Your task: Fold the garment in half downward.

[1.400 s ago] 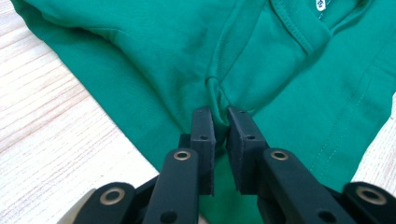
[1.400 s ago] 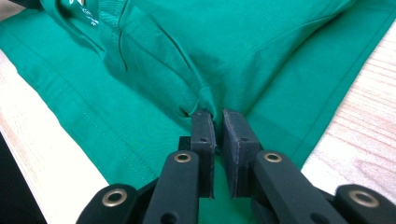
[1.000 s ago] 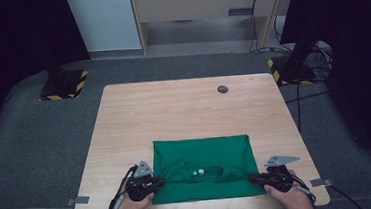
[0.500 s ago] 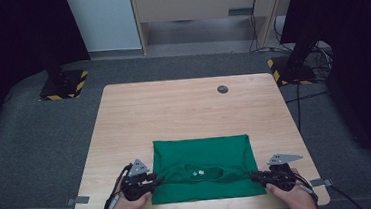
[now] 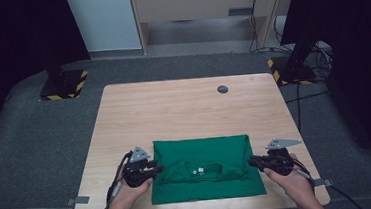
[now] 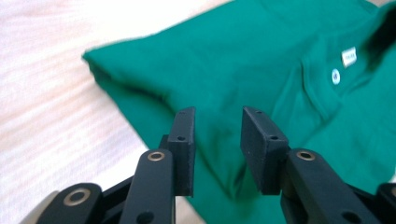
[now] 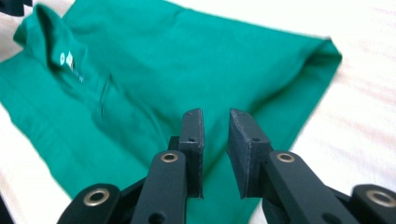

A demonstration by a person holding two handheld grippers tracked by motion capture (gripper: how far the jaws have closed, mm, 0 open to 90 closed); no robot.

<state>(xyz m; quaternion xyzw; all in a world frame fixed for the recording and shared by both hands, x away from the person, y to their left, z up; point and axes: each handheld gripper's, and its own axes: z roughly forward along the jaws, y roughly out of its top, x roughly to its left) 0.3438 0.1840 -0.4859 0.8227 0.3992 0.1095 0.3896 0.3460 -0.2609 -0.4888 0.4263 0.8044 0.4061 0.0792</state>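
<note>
Green folded shirt (image 5: 206,169) lies at the near edge of a wooden table (image 5: 184,109); left gripper (image 5: 154,168) and right gripper (image 5: 252,161), jaws just opening with nothing between them, hover at its sides.

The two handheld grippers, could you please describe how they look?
Each tool, left and right, is black, with two flat rectangular jaw pads on arms with brass-ringed pivot holes. A grey three-cornered plate tops each, and a cable trails back. The forearms show no sleeves.
</note>
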